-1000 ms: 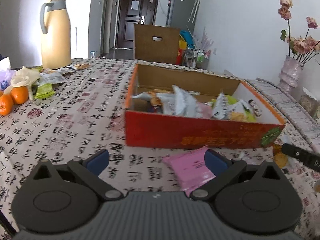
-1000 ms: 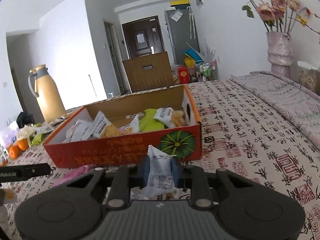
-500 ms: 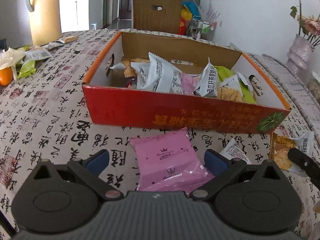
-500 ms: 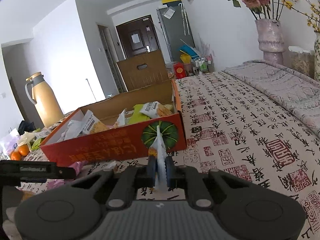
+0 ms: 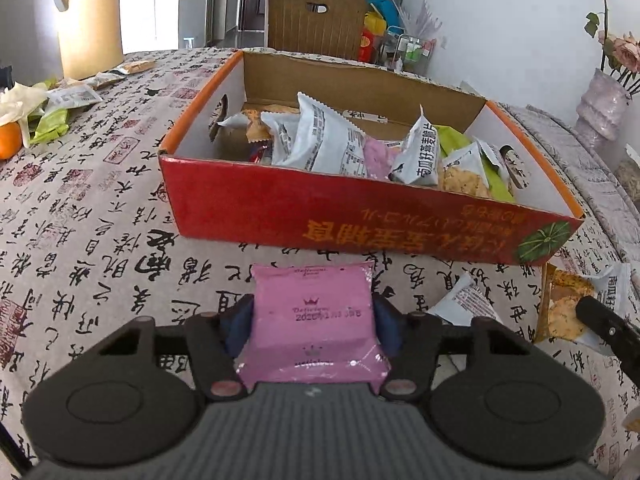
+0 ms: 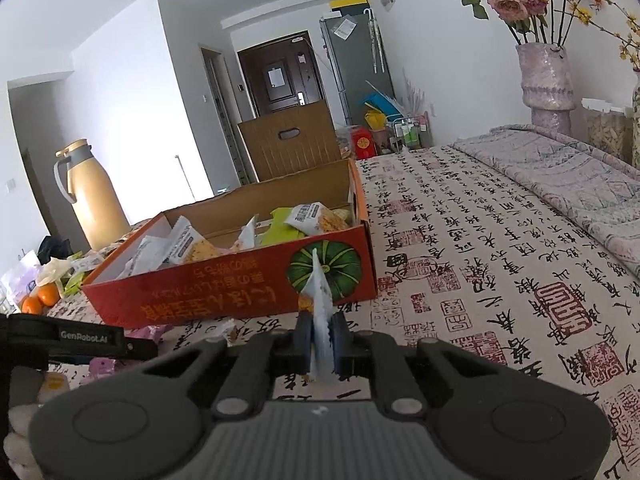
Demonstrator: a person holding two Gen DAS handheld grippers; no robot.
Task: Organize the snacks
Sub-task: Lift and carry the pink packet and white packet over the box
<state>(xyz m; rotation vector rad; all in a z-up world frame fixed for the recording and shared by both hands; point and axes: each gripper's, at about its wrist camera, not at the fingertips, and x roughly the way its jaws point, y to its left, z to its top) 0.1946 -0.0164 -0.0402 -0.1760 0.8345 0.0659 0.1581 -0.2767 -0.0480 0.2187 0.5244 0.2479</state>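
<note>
Left fingers [image 5: 314,322] closing, pads at the pink packet's [image 5: 314,316] sides; squeeze gently, then lift. Right fingers [image 6: 321,336] pinching a white sachet [image 6: 320,300]; carry over the red box [image 6: 224,300].

You can't see the near edge of the flat pink foil snack packet [image 5: 314,320]; your left gripper's grey body covers it. The tall yellow thermos jug [image 5: 90,20] loses its top to the left wrist picture's upper edge. Your right gripper [image 6: 320,338] hides the lower part of the thin white snack wrapper [image 6: 320,300], seen edge-on, so its print can't be read. The small packets deep in the red cardboard box [image 5: 360,216] overlap and half cover one another.
</note>
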